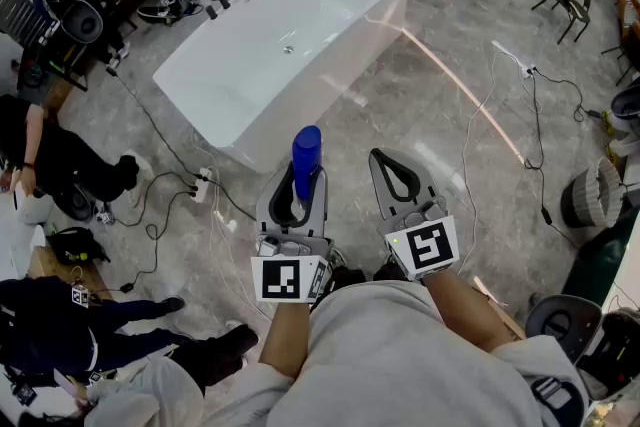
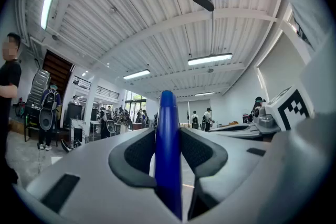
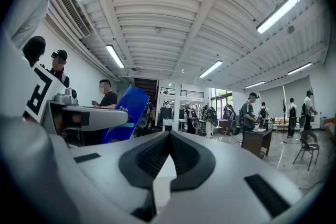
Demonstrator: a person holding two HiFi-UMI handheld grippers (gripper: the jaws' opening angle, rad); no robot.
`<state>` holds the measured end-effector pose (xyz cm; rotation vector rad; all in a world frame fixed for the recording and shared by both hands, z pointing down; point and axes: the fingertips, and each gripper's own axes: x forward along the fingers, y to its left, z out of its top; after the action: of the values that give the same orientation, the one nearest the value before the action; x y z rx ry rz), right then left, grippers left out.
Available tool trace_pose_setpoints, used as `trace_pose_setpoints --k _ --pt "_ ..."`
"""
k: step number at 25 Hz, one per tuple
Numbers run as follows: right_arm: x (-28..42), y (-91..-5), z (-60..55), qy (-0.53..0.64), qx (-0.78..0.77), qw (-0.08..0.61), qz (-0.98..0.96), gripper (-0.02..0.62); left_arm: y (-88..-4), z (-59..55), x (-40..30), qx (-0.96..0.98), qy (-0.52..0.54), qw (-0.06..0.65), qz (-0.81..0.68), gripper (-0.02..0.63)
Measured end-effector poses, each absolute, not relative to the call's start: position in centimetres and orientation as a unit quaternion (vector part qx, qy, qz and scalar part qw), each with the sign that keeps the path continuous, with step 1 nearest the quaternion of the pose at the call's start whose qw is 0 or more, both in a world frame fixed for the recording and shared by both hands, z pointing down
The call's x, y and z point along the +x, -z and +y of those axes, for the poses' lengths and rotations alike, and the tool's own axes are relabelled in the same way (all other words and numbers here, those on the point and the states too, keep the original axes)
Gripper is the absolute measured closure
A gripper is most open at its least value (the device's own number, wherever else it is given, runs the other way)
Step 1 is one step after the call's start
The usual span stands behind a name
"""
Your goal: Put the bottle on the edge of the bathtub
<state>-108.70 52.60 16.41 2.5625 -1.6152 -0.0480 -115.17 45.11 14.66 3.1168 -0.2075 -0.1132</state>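
blue bottle [image 1: 306,162] upright, clamped between left tongs [image 1: 292,198], right tongs [image 1: 399,178] beside it

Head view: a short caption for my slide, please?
Left gripper holds a blue bottle near the white bathtub; right gripper shut, empty.

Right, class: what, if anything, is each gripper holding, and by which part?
The left gripper clamps the blue bottle by its lower body, one jaw on each side, with the top sticking out. The right gripper is shut and holds nothing.
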Motion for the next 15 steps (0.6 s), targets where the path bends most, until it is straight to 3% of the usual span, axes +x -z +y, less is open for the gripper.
trace_pose_setpoints --k 15 --pt "-107.3 -17.2 49.3 0.006 0.858 0.047 -0.512 0.589 -15.3 41.8 -113.0 0.999 0.046 0.028 -0.009 0.449"
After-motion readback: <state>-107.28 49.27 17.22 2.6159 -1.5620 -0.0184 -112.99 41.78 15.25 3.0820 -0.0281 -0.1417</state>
